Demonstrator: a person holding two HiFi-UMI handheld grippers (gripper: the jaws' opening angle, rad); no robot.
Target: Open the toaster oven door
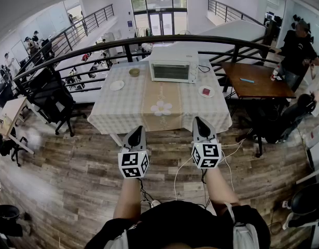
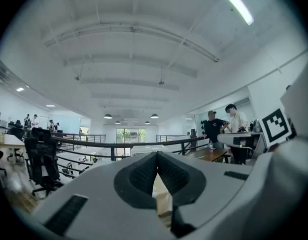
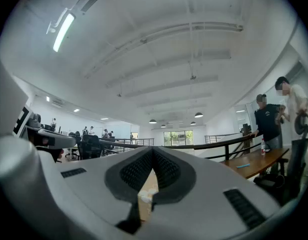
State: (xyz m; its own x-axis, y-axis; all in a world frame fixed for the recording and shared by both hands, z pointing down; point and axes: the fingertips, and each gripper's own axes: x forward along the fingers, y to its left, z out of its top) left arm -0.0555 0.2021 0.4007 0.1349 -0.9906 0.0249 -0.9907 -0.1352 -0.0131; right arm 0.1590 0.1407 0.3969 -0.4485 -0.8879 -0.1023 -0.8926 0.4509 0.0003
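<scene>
A white toaster oven (image 1: 173,65) stands at the far edge of a table with a checkered cloth (image 1: 123,113), its glass door closed and facing me. Both grippers hang in front of the table's near edge, well short of the oven. In the head view my left gripper (image 1: 138,130) and my right gripper (image 1: 199,121) point level toward the table. In the left gripper view the left gripper (image 2: 157,156) has its jaws together with nothing between them. The right gripper view shows the right gripper (image 3: 152,152) the same way, shut and empty. The jaws hide the oven in both gripper views.
On the cloth lie a white plate (image 1: 117,85), a small bowl (image 1: 134,72) and a plate with something red (image 1: 206,92). A brown wooden table (image 1: 255,82) stands to the right with people (image 1: 296,48) beside it. A black office chair (image 1: 50,97) is at the left, a railing (image 1: 149,39) behind.
</scene>
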